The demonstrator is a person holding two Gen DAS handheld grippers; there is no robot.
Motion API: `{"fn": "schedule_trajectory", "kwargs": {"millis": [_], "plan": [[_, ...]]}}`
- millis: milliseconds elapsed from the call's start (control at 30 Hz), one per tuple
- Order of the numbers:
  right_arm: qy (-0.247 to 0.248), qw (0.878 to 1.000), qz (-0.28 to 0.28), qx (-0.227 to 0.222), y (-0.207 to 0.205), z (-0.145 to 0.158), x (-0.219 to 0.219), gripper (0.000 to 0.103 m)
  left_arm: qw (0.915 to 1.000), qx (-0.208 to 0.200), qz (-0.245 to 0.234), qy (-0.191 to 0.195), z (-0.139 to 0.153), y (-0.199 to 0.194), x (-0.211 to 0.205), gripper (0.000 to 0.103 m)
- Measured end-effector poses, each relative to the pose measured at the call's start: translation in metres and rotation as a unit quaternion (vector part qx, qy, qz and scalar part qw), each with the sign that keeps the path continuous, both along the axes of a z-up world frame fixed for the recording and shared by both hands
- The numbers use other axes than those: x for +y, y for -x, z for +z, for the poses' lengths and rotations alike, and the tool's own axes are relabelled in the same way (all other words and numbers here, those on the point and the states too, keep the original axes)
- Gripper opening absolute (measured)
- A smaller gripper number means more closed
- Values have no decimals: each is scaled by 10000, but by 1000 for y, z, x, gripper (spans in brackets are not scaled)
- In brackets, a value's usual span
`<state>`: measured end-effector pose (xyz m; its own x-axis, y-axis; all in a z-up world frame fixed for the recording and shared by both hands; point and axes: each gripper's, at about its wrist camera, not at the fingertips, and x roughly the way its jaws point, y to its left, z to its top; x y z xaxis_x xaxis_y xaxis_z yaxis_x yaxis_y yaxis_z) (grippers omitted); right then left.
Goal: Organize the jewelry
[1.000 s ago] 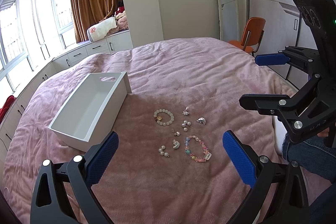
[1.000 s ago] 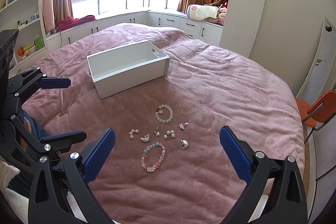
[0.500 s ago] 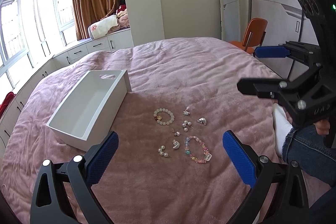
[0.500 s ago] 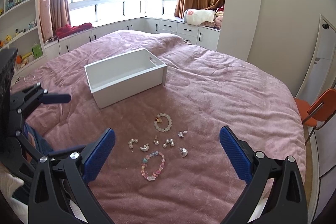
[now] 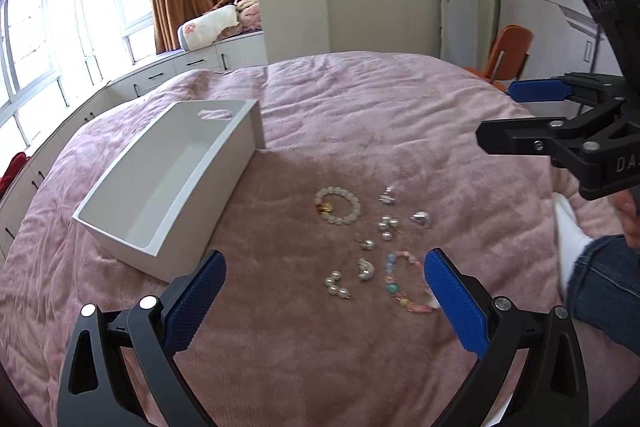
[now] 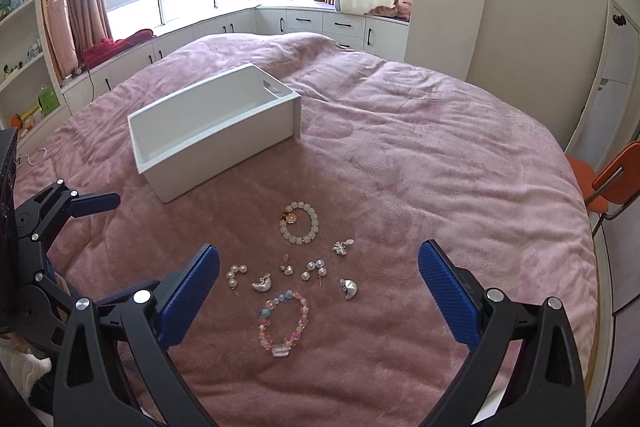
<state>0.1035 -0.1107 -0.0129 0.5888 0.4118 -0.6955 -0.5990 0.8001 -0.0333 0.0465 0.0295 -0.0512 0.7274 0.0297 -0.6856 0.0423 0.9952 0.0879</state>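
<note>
Nothing is yet held: the left gripper [image 5: 324,281] and the right gripper [image 6: 319,273] are both spread wide and empty above the pink plush bedspread [image 6: 440,155]. The jewellery is scattered on that bedspread, with the white rectangular plastic bin [image 6: 208,125] standing empty at about 11 o'clock of the cluster in the right wrist view. A round bracelet of pale translucent beads with a gold charm [image 6: 300,223] lies nearest the bin; a pastel multicoloured bead bracelet [image 6: 283,323] lies at 6 o'clock of the cluster, and small pearl earrings [image 6: 236,273] and a silver shell-shaped earring [image 6: 349,287] are spread between them, close together but apart. Trouble is most likely to be caused by the soft pile: a small earring could be pressed down into it and missed, or fabric could be pinched along with the piece. Two neighbouring earrings could be caught at once, since they are closely spaced. A bracelet gripped by one bead could swing and slip out before the bin is reached.
</note>
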Motion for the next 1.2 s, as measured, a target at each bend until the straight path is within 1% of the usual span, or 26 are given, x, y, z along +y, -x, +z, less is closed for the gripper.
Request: {"fn": "schedule_trajectory", "kwargs": {"millis": [67, 133, 200, 267, 300, 333, 367, 467, 533, 667, 800, 867, 933, 1000, 1067, 1167, 1200], "plan": [[104, 9999, 20, 46, -10, -10, 7, 98, 9998, 160, 23, -99, -13, -13, 6, 101], [247, 9996, 28, 99, -21, -25, 14, 98, 9995, 304, 12, -86, -26, -23, 14, 101], [405, 9991, 52, 147, -33, -42, 21, 92, 9991, 425, 11, 37, -42, -33, 22, 101], [604, 9980, 65, 149, -43, -58, 26, 79, 9989, 438, -20, 150, -58, -38, 29, 101], [685, 9975, 80, 153, -46, -66, 28, 76, 9988, 428, -54, 215, -66, -39, 32, 101], [788, 9967, 68, 158, -51, -75, 30, 68, 9986, 451, -70, 254, -74, -40, 33, 101], [825, 9964, 63, 185, -55, -83, 30, 64, 9985, 465, -84, 275, -81, -41, 34, 101], [878, 9959, 4, 235, -66, -103, 26, 58, 9978, 490, -226, 380, -100, -41, 36, 101], [915, 9955, 26, 256, -71, -114, 23, 48, 9969, 612, -291, 401, -110, -45, 34, 100], [1070, 9926, -29, 581, -82, -143, 17, 36, 9957, 768, -307, 416, -126, -54, 31, 100], [1215, 9894, -51, 794, -87, -163, 14, 35, 9948, 859, -287, 458, -138, -64, 27, 100], [1183, 9887, -24, 919, -89, -170, 13, 34, 9952, 843, -322, 380, -142, -67, 23, 97], [1184, 9882, 29, 974, -90, -173, 14, 31, 9952, 855, -346, 327, -146, -70, 20, 85], [1144, 9878, 128, 1047, -88, -174, 15, 28, 9954, 882, -304, 229, -149, -71, 18, 82], [1227, 9859, 229, 1118, -85, -178, 18, 27, 9954, 899, -291, 180, -149, -72, 18, 79], [1318, 9823, 289, 1300, -83, -186, 21, 18, 9953, 906, -261, 208, -148, -72, 21, 66], [1315, 9822, 304, 1307, -82, -187, 21, 18, 9955, 897, -223, 221, -148, -71, 22, 60]]}}
